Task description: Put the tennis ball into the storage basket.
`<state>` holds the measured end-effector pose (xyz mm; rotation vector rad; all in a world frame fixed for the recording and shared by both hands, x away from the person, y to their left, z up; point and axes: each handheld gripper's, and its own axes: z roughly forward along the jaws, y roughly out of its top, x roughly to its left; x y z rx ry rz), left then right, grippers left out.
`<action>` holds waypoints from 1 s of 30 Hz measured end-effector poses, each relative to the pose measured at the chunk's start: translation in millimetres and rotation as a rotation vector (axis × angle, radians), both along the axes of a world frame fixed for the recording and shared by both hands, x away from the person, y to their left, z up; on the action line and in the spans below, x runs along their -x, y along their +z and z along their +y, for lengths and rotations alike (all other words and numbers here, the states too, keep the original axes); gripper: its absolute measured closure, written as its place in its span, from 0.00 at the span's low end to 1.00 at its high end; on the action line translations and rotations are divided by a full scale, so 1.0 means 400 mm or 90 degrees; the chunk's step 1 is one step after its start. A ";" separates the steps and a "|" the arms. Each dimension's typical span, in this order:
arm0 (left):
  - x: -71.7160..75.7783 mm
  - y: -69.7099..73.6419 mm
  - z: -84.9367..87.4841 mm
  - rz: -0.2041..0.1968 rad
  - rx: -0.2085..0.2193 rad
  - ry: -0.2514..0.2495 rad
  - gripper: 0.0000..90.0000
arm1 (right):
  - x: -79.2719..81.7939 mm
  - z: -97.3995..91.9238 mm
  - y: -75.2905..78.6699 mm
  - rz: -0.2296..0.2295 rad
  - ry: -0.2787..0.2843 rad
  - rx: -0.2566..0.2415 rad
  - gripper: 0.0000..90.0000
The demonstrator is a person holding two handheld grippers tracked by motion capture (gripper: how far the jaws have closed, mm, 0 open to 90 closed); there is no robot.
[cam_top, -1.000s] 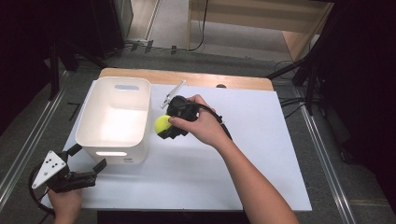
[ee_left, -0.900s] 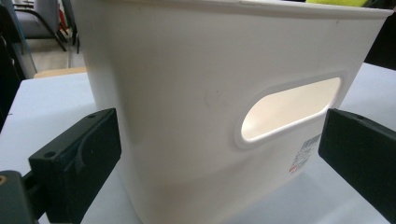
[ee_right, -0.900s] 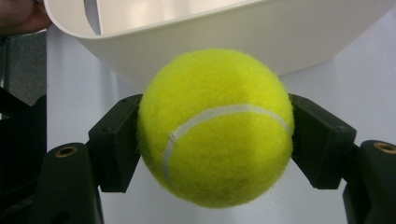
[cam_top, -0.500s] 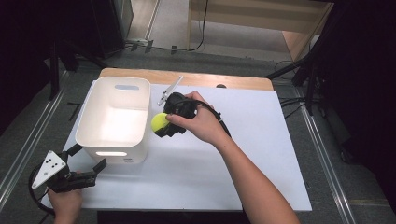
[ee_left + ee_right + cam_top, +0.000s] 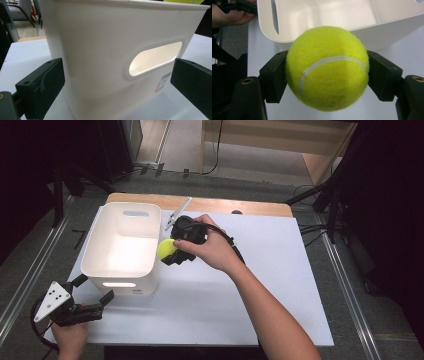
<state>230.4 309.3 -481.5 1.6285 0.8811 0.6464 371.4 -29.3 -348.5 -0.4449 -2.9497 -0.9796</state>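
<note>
We find the right tool [image 5: 172, 251] clenched on the tennis ball [image 5: 166, 248], both pads pressed against its sides; in the right gripper view the tennis ball [image 5: 327, 67] sits squarely between the black jaws with its white seam facing the camera. Against the earlier frames, the ball has shifted slightly toward the white bin [image 5: 107, 237]: it was just beside the bin's right wall a second ago and now stands at the rim of that wall, held above the worktop [image 5: 280, 285]. The grip itself is unchanged.

The left tool [image 5: 94, 289] is released, its jaws spread wide at the near end of the bin, with no contact that we can confirm. In the left gripper view the white bin [image 5: 105, 37] and its oval handle slot stand between the open jaws. We note no change in its position. The bin has not moved.
</note>
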 end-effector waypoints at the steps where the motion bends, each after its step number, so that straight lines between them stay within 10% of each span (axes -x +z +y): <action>1: 0.000 0.000 0.000 0.000 0.000 0.001 0.00 | 0.000 0.002 0.002 -0.002 0.002 -0.004 0.27; 30: 0.000 0.000 0.000 0.001 0.001 0.000 0.00 | 0.006 0.070 0.044 -0.009 0.035 -0.008 0.27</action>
